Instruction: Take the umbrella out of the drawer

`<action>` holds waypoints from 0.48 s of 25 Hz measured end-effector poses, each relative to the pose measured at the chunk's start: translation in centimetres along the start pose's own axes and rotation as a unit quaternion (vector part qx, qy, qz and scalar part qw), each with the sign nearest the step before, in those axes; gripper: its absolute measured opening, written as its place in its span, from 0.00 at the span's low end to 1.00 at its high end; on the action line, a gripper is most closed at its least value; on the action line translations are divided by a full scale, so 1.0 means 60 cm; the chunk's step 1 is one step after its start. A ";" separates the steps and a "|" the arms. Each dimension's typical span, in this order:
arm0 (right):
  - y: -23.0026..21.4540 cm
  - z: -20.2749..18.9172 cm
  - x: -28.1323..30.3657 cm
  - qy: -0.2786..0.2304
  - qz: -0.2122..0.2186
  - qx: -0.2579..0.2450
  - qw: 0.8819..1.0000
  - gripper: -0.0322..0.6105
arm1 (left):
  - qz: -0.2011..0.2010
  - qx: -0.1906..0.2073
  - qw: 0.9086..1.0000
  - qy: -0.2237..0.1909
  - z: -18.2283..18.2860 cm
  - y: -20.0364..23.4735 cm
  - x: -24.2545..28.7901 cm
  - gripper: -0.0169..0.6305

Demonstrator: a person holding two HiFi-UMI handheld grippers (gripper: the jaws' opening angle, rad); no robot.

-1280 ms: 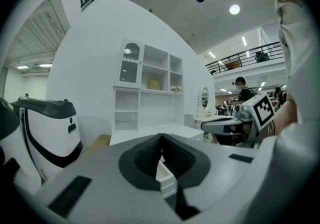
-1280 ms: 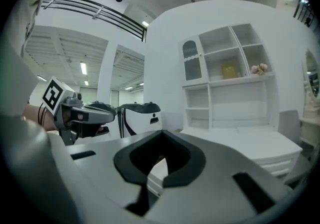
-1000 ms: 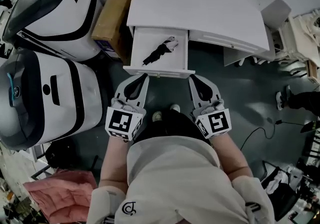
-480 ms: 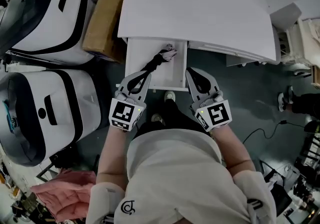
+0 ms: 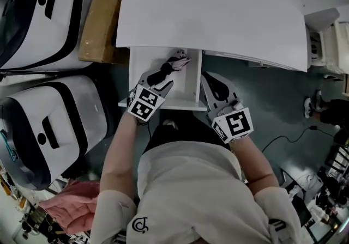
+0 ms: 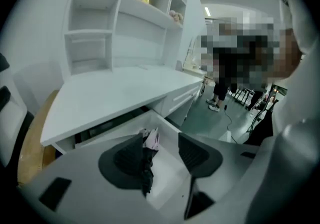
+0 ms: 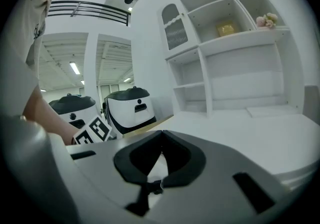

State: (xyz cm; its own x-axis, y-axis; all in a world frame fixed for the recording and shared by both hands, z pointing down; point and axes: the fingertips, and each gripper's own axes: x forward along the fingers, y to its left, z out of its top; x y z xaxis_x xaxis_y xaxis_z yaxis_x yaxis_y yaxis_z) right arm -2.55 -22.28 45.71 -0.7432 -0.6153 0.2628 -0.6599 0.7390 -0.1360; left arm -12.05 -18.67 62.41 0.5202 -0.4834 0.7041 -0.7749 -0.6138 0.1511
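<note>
Down into the smooth white drawer (image 5: 188, 89) the left gripper (image 5: 158, 77) has dropped. Its jaws have just been opening and stand parted over the umbrella (image 5: 174, 63), a folded black bundle of creased fabric, pinkish at one end. It lies in the drawer, partly hidden behind one jaw. The right gripper (image 5: 211, 82) hangs beside the drawer, jaws clenched and empty.

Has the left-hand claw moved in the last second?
Yes: the left gripper went past the drawer front to the umbrella, jaws just opening, umbrella between them, ungripped.

Folded black umbrella (image 5: 173, 65), pale pink at one end, lies slantwise in the open white drawer (image 5: 185, 89)
</note>
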 end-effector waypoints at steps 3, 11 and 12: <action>-0.014 -0.018 0.012 0.009 0.000 0.019 1.000 0.06 | -0.007 0.002 0.998 0.055 -0.036 0.014 0.052 0.44; -0.067 -0.044 0.045 0.020 -0.008 0.036 0.999 0.06 | -0.029 0.004 0.990 0.137 -0.093 0.046 0.166 0.56; -0.075 -0.045 0.048 0.020 -0.011 0.036 0.999 0.06 | -0.035 0.008 0.989 0.145 -0.098 0.045 0.180 0.57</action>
State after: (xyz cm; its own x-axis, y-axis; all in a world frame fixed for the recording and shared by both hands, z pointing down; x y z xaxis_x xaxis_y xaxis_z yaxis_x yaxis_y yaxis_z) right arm -1.44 -26.66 49.65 -0.7238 -0.6193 0.3044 -0.6839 0.7023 -0.1974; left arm -10.65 -21.90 74.50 0.4464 -0.2409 0.8618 -0.7333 -0.6505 0.1980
